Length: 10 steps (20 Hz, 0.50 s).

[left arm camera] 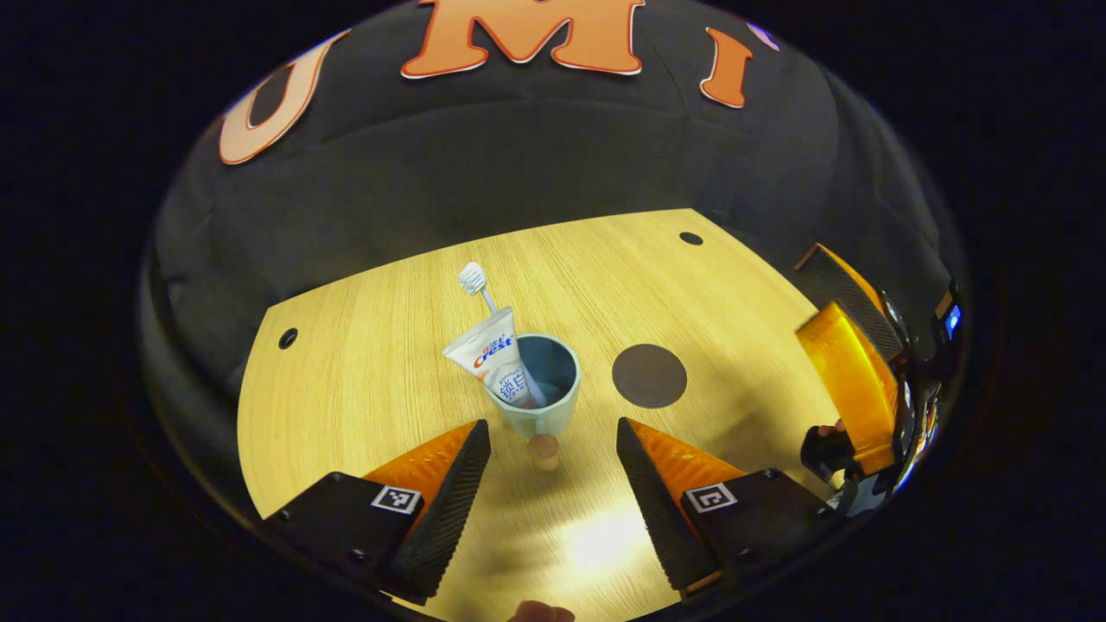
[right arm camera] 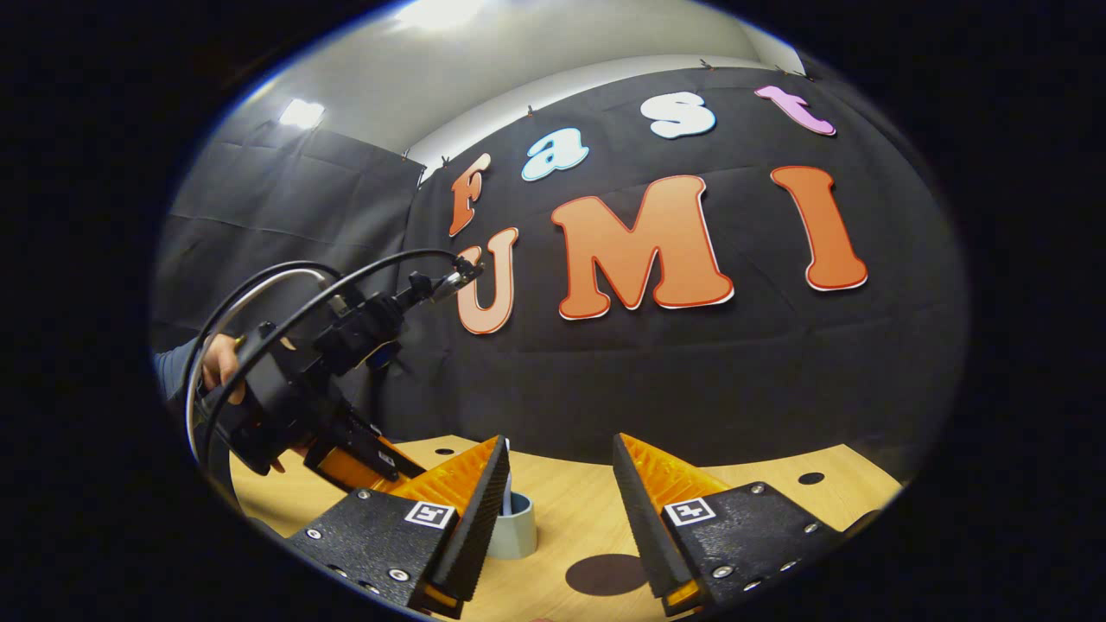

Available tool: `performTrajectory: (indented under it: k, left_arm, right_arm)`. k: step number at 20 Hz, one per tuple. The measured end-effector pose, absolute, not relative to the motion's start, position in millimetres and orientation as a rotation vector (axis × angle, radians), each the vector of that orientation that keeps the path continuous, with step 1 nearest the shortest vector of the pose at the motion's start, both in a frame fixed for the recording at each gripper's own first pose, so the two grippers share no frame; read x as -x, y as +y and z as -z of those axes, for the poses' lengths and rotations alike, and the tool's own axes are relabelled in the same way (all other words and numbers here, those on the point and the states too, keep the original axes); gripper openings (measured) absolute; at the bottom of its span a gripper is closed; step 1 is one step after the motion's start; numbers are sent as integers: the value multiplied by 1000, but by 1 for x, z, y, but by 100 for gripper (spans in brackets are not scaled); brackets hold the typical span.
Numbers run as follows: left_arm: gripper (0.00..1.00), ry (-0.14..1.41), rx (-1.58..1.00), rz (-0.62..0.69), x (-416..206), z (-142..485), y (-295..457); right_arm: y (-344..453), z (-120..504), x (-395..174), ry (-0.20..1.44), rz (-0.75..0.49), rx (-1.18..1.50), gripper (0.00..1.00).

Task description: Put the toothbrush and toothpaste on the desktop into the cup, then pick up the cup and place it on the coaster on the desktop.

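A pale blue cup (left arm camera: 544, 389) stands upright on the wooden desktop (left arm camera: 371, 371). A white toothpaste tube (left arm camera: 492, 354) and a white toothbrush (left arm camera: 477, 283) lean out of it to the left. A dark round coaster (left arm camera: 649, 376) lies just right of the cup. My left gripper (left arm camera: 553, 449) is open, its fingers either side of the space in front of the cup, not touching it. My right gripper (right arm camera: 557, 484) is open too, raised above the desk, with the cup (right arm camera: 516, 527) behind its left finger and the coaster (right arm camera: 607, 574) below. The right gripper (left arm camera: 851, 380) also appears at the right edge of the left gripper view.
A small round brownish knob (left arm camera: 543, 451) sits on the desk in front of the cup. Dark holes (left arm camera: 288, 338) mark the desktop corners. In the right gripper view, a hand (right arm camera: 218, 363) holds the left gripper (right arm camera: 346, 466) with looping cables at the left.
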<state>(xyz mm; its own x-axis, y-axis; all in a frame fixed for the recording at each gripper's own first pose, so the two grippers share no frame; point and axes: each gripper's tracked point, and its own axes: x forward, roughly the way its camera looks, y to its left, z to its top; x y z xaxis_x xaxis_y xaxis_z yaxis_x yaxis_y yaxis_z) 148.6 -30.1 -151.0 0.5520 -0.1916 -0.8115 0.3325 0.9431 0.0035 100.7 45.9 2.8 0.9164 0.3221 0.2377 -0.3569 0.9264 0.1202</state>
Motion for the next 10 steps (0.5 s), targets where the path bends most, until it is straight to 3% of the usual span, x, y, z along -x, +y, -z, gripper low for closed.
performTrajectory:
  k: [3, 4, 5, 10]
  left_arm:
    - [95, 1022, -160, 312, -152, 155, -34]
    - [95, 1050, -157, 308, -154, 159, -34]
    - [95, 1080, -156, 301, -157, 164, -34]
    - [96, 1200, -191, 271, -166, 182, -34]
  right_arm:
    - [16, -3, -86, -221, -301, -152, 80]
    - [8, -3, -82, -214, -291, -156, 75]
    - [2, -2, -79, -210, -283, -160, 81]
    - [-24, 0, -59, -205, -231, -179, 85]
